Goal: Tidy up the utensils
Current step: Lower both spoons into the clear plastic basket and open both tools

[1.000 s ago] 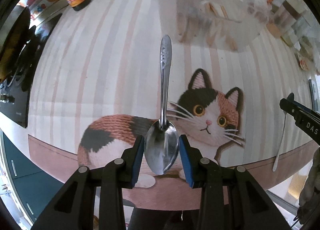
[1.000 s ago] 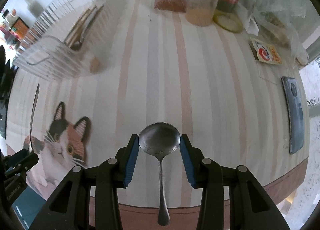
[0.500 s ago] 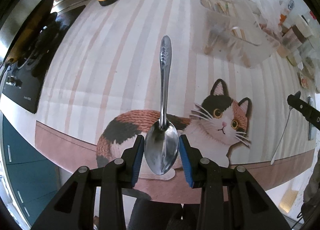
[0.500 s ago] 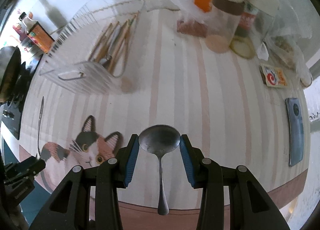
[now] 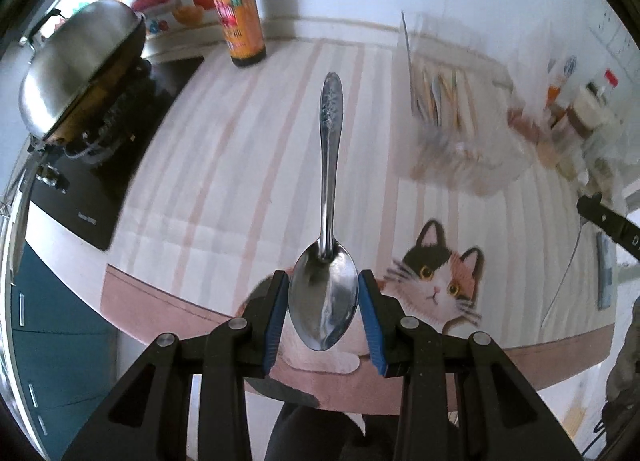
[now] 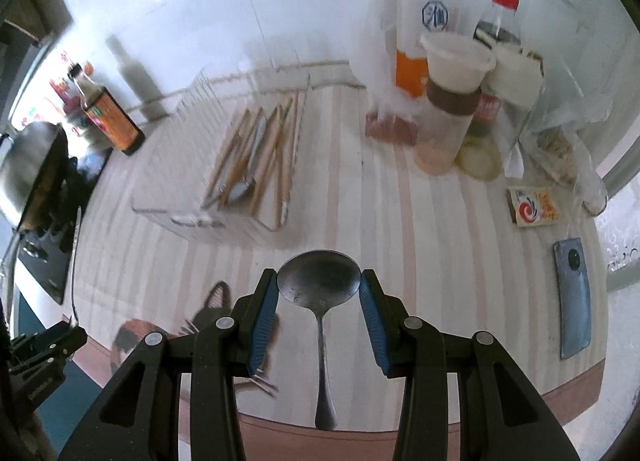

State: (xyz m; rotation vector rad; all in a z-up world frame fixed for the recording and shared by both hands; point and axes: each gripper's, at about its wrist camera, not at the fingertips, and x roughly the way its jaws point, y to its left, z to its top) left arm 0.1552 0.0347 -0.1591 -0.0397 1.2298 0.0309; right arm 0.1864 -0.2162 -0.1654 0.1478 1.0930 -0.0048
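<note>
Ahead and left of the right gripper (image 6: 319,293), a clear plastic utensil tray (image 6: 224,185) sits on the striped tablecloth (image 6: 360,197), wooden chopsticks (image 6: 276,149) lying inside. A dark sauce bottle (image 6: 106,113) stands farther left; a blue-grey smartphone (image 6: 574,297) lies right.

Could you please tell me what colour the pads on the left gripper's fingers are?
Blue pads on black fingers, gripping the spoon; clearest in the left wrist view.

a steel spoon (image 5: 325,293) sits bowl-first between the left jaws, patterned handle pointing away ahead. a second spoon (image 6: 318,285) has its round bowl between the right jaws, handle trailing back beneath.
</note>
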